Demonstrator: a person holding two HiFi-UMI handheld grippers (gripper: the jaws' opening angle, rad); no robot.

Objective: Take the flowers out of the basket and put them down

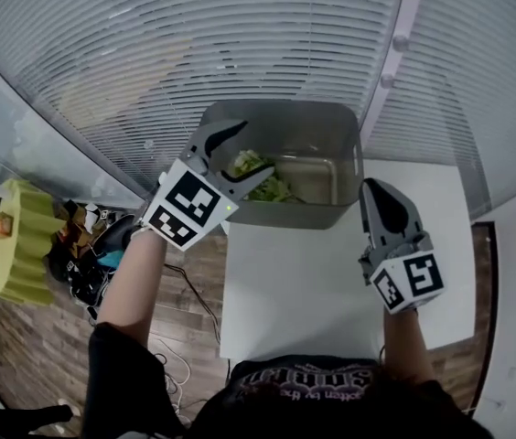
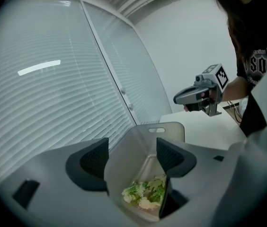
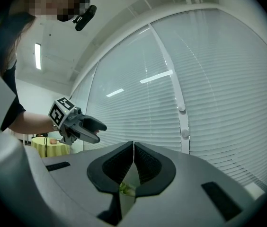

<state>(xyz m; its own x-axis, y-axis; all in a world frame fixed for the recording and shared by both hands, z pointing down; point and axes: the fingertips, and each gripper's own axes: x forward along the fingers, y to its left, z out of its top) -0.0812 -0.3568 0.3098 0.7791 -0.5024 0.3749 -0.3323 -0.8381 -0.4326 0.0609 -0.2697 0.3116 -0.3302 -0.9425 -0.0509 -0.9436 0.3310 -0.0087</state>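
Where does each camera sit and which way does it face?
Head view: on the person's head, looking steeply down at the table, basket and flowers; both forearms show.
Left gripper view: on the left hand-held gripper, facing down into the basket; its open jaws and the person's torso show.
Right gripper view: on the right hand-held gripper, facing the blinds; its shut jaws and the person's left arm show.
Shared: each gripper view catches the other hand-held gripper.

1 basket (image 1: 331, 212), 1 flower bunch (image 1: 274, 189), 2 grippers (image 1: 245, 158) (image 1: 379, 192), 1 table (image 1: 304, 286)
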